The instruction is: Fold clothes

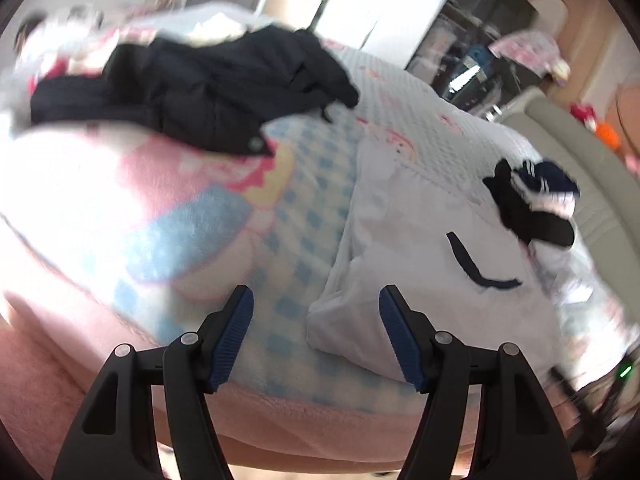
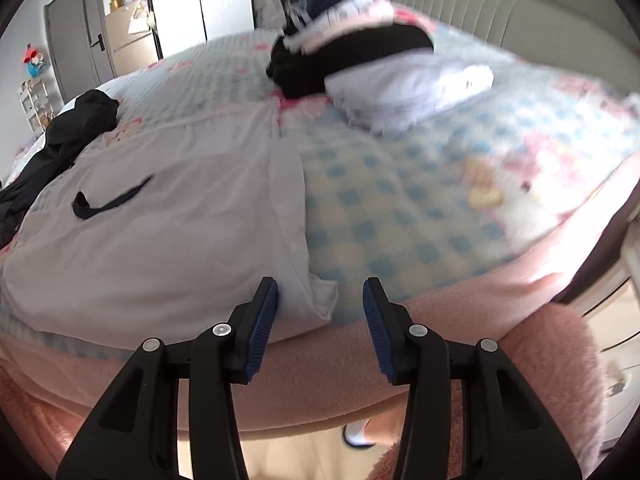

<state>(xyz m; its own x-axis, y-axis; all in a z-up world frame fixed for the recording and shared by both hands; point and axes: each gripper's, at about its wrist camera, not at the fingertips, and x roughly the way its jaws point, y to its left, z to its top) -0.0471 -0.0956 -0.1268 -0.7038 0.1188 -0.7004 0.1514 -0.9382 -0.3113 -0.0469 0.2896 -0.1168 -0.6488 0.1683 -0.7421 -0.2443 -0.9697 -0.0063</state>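
Observation:
A white garment with a dark swoosh mark (image 1: 424,248) (image 2: 160,216) lies spread flat on the bed. My left gripper (image 1: 316,294) hovers open over its near left corner, pads apart, nothing between them. My right gripper (image 2: 320,284) stands open over the garment's near right corner; the cloth edge lies under the gap, and the pads do not press it. A heap of black clothes (image 1: 192,92) (image 2: 60,136) lies at the far left of the bed. A stack of folded clothes (image 1: 532,204) (image 2: 360,52), black, navy and white, sits near the headboard.
The bed carries a blue-checked blanket (image 1: 288,216) (image 2: 400,216) with a pink plush border (image 2: 340,360). A padded headboard (image 2: 500,12) stands behind the stack. A wardrobe and door (image 2: 80,40) are at the far side. A drawer unit (image 2: 616,340) stands by the bed's right corner.

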